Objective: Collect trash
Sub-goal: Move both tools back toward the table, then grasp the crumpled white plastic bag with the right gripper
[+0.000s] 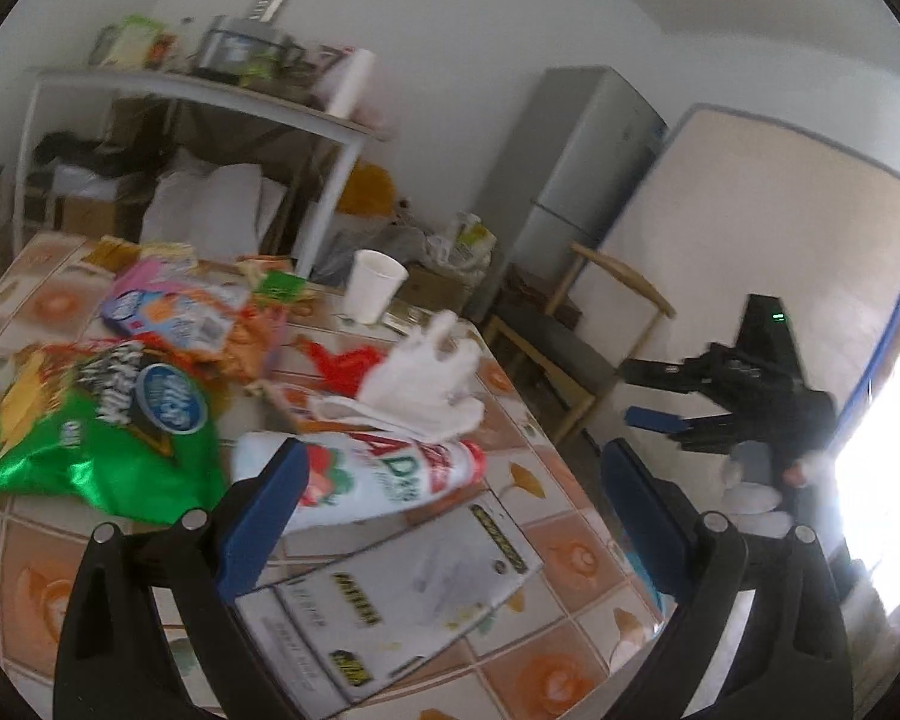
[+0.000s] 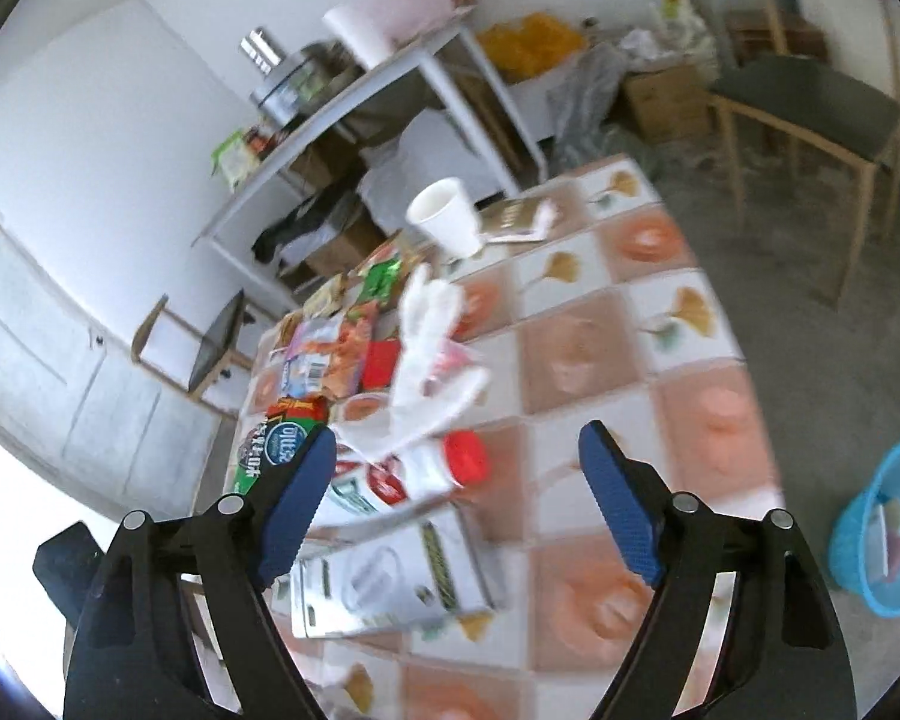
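The desk point(image 1: 576, 558), covered in a cloth of orange and white squares with leaf prints, carries a scatter of trash. In the left wrist view the left tool point(image 1: 450, 516) has its blue-padded jaws spread wide with nothing gripped; a white plastic bottle with a red cap and red-green label point(image 1: 378, 480) lies on its side just past the left pad, toward 11 o'clock from the tool. A crumpled white tissue point(image 1: 426, 378) rests against the bottle's upper side at 12 o'clock. A flattened white carton with yellow and black print point(image 1: 402, 594) lies directly below the bottle, between the jaws. A shiny green snack bag point(image 1: 90, 438) sits at 9 o'clock, a pink and orange snack packet point(image 1: 180, 312) at 10 o'clock, and a white paper cup point(image 1: 375, 285) stands upright near the far desk edge at 12 o'clock. The right tool point(image 1: 660, 396) hangs off the desk edge at 3 o'clock.

In the right wrist view the right tool point(image 2: 456, 492) is wide open and empty, the bottle's cap between its pads but untouched. A blue mesh waste basket point(image 2: 888, 528) stands on the floor at 3 o'clock, well apart from the desk.
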Demonstrator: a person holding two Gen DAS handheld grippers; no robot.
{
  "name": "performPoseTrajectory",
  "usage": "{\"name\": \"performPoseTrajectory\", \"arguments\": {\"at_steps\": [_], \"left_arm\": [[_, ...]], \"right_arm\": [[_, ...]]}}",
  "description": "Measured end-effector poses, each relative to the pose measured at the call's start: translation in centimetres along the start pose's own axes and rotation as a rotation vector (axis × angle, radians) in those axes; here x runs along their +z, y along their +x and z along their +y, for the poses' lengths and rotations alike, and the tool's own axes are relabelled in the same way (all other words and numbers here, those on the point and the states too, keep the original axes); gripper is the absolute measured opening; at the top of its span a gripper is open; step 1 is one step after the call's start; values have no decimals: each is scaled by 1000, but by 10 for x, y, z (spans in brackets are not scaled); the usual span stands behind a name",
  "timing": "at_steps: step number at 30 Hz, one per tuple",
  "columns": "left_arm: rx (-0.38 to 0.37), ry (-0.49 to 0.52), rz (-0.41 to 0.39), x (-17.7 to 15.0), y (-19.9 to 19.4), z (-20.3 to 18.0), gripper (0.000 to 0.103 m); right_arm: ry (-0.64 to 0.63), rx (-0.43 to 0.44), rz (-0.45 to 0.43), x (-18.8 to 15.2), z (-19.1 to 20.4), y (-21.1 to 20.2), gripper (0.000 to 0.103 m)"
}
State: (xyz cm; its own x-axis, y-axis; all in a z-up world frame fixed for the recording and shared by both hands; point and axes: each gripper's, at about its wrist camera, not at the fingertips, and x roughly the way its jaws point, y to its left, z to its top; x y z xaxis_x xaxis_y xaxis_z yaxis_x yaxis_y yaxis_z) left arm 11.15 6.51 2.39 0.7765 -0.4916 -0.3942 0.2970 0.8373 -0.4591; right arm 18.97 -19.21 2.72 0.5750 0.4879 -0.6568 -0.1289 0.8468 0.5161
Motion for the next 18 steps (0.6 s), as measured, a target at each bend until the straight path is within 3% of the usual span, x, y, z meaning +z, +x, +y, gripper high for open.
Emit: {"name": "performPoseTrajectory", "arguments": {"at_steps": [5, 10, 16, 18], "left_arm": [[-3, -57, 0, 3, -4, 19, 87], [-19, -68, 9, 4, -3, 28, 81], [-52, -85, 31, 11, 6, 37, 69], [-61, -93, 37, 14, 8, 39, 66]], "right_arm": [[-35, -68, 36, 17, 25, 53, 71], [-103, -123, 28, 36, 39, 83, 71], [-157, -153, 96, 60, 49, 128, 71], [-161, -174, 112, 64, 48, 142, 65]]}}
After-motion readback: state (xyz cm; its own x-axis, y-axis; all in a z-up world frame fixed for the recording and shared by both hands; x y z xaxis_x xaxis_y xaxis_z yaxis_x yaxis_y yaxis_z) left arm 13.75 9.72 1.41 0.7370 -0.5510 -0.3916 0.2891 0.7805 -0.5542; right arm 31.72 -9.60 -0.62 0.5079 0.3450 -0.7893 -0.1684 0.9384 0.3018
